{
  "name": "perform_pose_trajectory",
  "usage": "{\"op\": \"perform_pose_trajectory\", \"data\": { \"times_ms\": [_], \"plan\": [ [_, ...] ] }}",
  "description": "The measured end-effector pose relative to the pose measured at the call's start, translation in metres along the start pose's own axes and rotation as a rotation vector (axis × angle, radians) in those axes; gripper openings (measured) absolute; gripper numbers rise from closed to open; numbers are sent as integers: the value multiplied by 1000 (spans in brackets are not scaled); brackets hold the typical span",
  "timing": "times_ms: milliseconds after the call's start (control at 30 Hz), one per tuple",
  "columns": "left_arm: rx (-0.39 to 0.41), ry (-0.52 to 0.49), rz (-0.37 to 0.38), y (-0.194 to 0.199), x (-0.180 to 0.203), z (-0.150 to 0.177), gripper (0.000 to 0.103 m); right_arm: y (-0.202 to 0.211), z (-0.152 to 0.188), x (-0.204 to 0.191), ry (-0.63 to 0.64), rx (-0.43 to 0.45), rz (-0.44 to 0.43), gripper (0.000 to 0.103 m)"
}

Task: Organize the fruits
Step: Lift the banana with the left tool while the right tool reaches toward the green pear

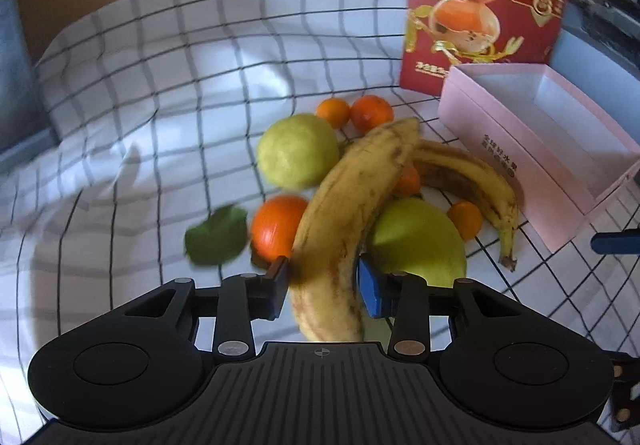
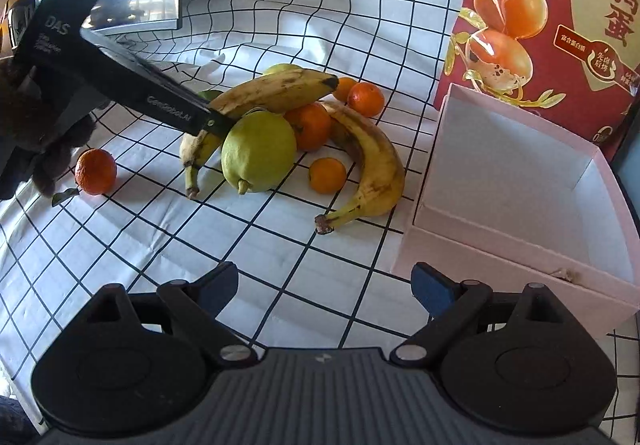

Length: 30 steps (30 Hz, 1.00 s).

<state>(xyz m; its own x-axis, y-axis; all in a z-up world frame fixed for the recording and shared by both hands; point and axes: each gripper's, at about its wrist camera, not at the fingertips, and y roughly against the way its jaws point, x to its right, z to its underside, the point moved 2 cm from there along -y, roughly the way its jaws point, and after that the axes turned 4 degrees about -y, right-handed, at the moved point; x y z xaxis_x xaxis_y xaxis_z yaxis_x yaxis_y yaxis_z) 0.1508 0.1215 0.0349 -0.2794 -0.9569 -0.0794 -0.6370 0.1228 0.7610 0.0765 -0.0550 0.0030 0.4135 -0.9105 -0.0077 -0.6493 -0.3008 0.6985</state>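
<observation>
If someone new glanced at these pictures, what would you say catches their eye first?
The left gripper is clamped on a spotted banana atop a pile of green and orange fruit mid-cloth. Right of the pile sits an empty pink box, with a red package standing behind it. The right gripper hangs open.

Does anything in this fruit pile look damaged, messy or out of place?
Both bananas look overripe: the one in the left gripper, banana, is brown-speckled with a blackened tip, and the other banana has dark bruised patches. A loose green leaf lies on the checked cloth. The pink box holds no fruit.
</observation>
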Motion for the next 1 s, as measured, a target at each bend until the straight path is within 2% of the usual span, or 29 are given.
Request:
{"op": "perform_pose_trajectory", "data": {
  "times_ms": [233,367,467,733,1000],
  "plan": [
    [-11,121,-65,32,-3,27,42,-1,6,-3,18,-12,-32,94],
    [-37,148,-84,22,-10,32,42,-2,10,-7,38,-19,-54,94],
    [-29,178,-58,14,-16,29,43,1,11,-11,57,-13,-62,94],
    [-46,97,-31,-10,-10,11,51,13,17,-9,43,-2,-37,94],
    [-45,8,-11,-20,-4,3,50,13,27,3,-13,-25,7,94]
  ]
}}
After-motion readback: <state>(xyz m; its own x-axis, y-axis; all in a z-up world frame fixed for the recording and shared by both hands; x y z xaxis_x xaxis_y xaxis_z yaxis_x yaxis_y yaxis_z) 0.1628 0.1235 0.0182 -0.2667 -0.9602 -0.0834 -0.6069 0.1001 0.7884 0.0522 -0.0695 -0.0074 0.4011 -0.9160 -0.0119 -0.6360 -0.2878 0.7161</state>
